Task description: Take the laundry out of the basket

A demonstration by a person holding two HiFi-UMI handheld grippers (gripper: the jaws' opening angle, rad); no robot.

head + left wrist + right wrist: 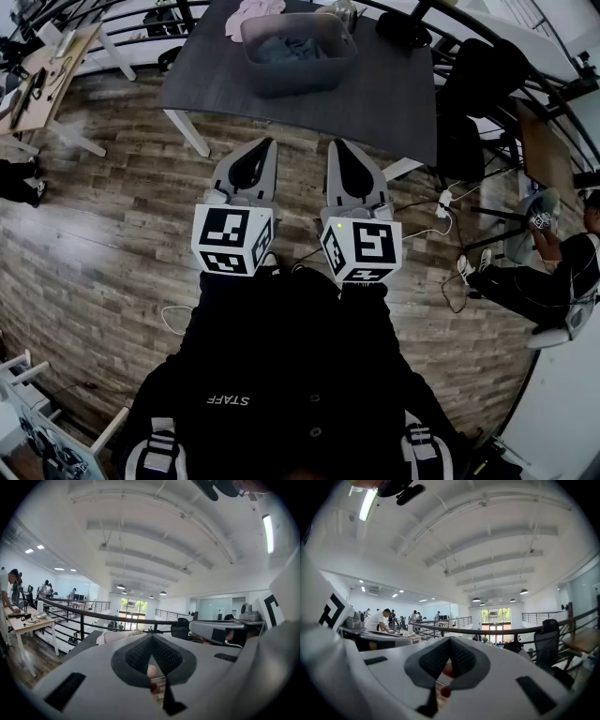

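Observation:
A grey laundry basket (298, 82) stands on the dark table (394, 103) at the top of the head view, with blue-grey laundry (286, 47) inside it. A pink cloth (251, 14) lies just behind the basket on its left; it also shows pale in the left gripper view (117, 636). Both grippers hang side by side over the wooden floor, short of the table's near edge. My left gripper (267, 142) (151, 637) has its jaws together and holds nothing. My right gripper (336, 145) (451, 639) is likewise shut and empty.
Black chairs (469, 94) stand at the table's right side. A power strip with cables (442, 204) lies on the floor to the right, near a seated person (553, 272). A wooden desk (42, 75) is at the upper left. A dark railing runs behind the table.

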